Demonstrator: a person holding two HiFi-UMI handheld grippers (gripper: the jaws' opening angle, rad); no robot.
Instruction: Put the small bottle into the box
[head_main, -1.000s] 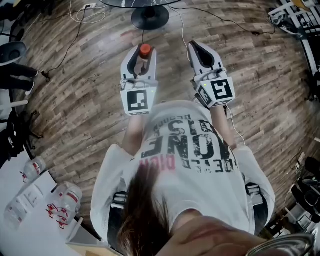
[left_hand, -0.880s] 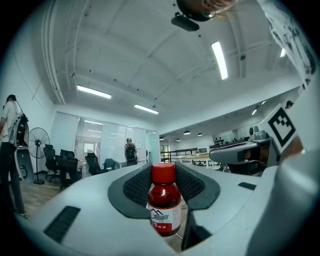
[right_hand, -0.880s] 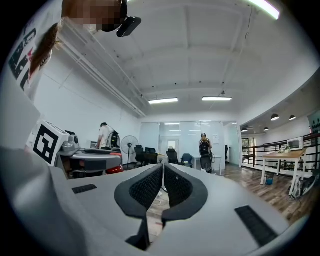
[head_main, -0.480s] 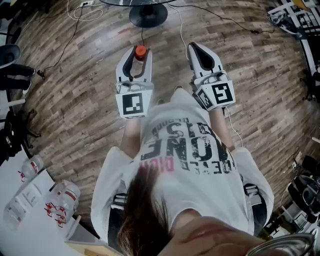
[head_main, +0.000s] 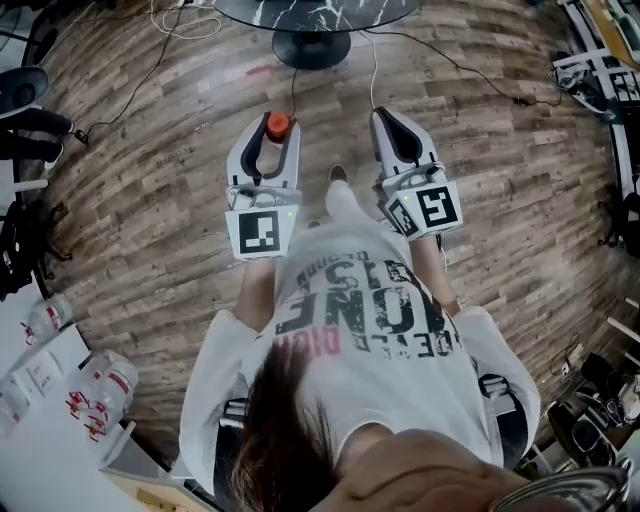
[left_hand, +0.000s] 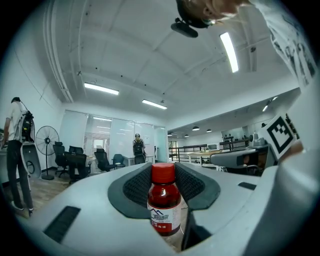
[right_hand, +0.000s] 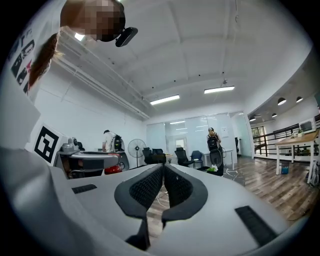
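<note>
Head view | left gripper level (small bottle clamped) | right gripper level

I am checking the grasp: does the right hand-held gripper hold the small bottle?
No, the right hand-held gripper has its jaws together and empty; the left hand-held gripper holds the small bottle.

White T-shirt printed black and pink; pale grey left hand-held gripper and right hand-held gripper, black-padded, marker-cubed.

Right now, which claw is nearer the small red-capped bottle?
Left. The left claw grips the small red-capped bottle; the right claw, shut and empty, is alongside, apart from it.
</note>
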